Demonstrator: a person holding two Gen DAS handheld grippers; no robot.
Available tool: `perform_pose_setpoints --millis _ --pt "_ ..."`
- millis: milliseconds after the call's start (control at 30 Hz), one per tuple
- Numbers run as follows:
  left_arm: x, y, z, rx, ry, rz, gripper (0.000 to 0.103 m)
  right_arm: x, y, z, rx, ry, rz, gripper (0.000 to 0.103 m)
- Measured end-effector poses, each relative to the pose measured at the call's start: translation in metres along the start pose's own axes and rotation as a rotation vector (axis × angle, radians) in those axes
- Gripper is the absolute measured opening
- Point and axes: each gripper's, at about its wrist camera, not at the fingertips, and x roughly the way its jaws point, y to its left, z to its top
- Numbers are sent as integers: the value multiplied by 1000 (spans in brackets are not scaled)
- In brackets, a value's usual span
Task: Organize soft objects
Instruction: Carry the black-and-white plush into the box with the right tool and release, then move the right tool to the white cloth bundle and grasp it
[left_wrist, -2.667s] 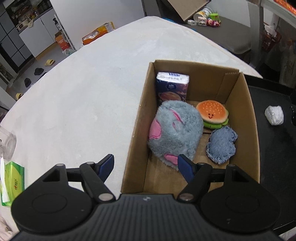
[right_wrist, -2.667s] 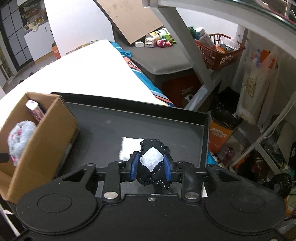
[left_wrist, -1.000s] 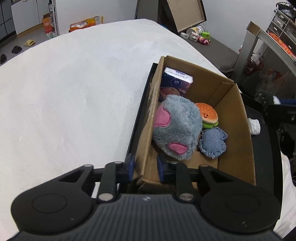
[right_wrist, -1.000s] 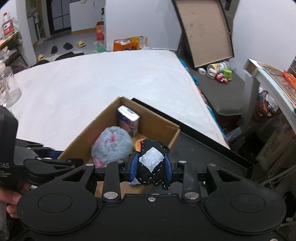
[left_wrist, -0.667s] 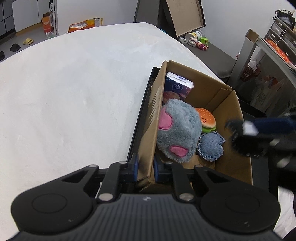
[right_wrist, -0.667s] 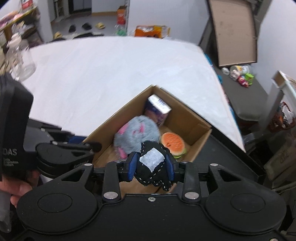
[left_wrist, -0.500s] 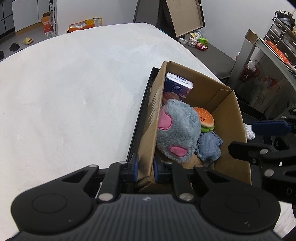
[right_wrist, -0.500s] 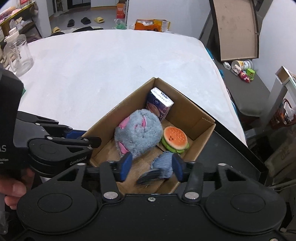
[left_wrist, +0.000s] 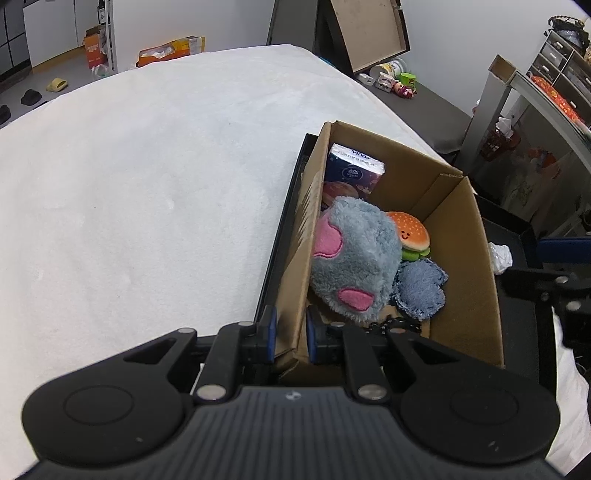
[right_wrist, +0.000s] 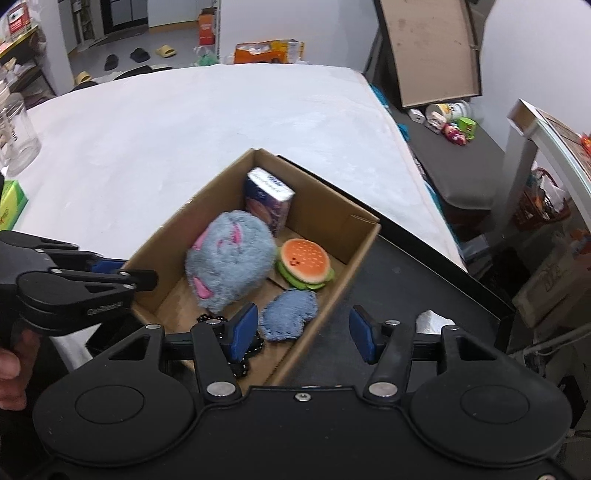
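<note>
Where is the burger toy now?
The burger toy lies inside the cardboard box, between the grey plush and the denim pouch.

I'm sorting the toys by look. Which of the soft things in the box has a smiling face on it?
The burger toy, orange bun with green underneath, lying against the grey plush. The grey plush shows only pink patches, and the denim piece is plain blue.

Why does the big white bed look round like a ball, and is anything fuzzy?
Both wrist views use a fisheye lens, so the white bed bulges and straight edges curve. In the left wrist view the cardboard box is sharp, but the right claw at the edge is soft. In the right wrist view the grey plush looks slightly smeared.
</note>
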Motion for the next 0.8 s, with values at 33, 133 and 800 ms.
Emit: perform_pose_setpoints --millis 33,133,800 --pt "0 0 0 -1 2 3 16 0 -3 -1 5 -2 -4 55" --pt "1 -5 2 14 5 22 16 0 -13 -4 23 -12 -16 55" --pt "6 -39 9 108 44 158 37 22 -78 -39 171 -64 43 57"
